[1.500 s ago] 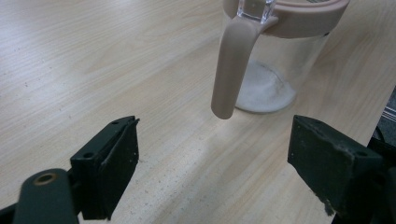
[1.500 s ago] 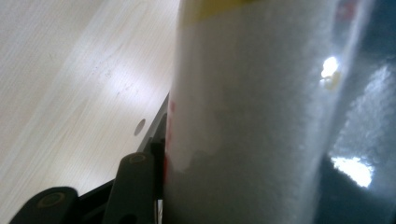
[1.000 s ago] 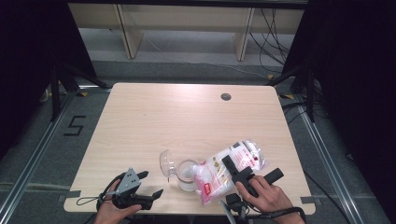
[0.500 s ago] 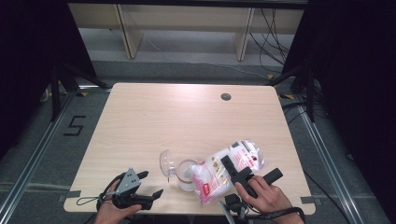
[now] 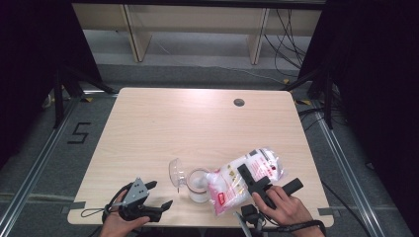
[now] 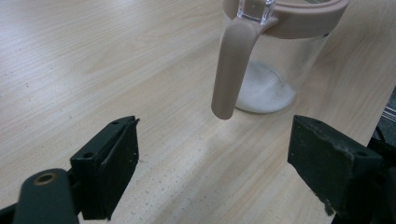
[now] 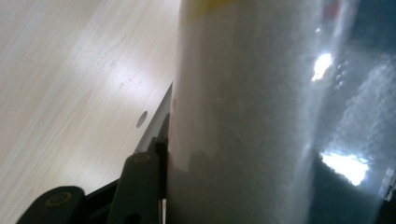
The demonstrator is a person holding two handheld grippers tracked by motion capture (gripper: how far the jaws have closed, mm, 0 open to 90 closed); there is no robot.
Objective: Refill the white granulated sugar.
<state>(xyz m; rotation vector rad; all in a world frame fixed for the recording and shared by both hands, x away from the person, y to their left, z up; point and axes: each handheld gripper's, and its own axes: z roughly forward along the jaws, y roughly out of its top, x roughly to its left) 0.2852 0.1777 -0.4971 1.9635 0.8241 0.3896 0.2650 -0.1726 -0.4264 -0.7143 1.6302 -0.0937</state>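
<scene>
High view: pale wood table (image 5: 197, 133) w/ a round cable hole (image 5: 239, 102) near far edge, sitting on grey floor w/ dark curtains both sides. Clear jar (image 5: 198, 184) standing upright near front edge, lid (image 5: 176, 172) flipped open to its left, white powder lying at its bottom. Bag (image 5: 247, 180) of white powder, red print, leaning over w/ its lower corner at the jar's mouth. Right gripper (image 5: 264, 183) clamping the bag across its middle. Left gripper (image 5: 159, 195) resting at front-left of table, jaws standing wide, nothing in them, just left of jar.

Left gripper view: both black jaws spreading wide over bare wood. Jar (image 6: 271, 70) sitting just ahead, beige rim & beige hanging strap (image 6: 231, 70), white powder pooling at base.

Right gripper view: bag (image 7: 243, 116) pressing close to lens, left jaw lying against its side; table (image 7: 70, 84) showing at left w/ the hole (image 7: 142, 119).
</scene>
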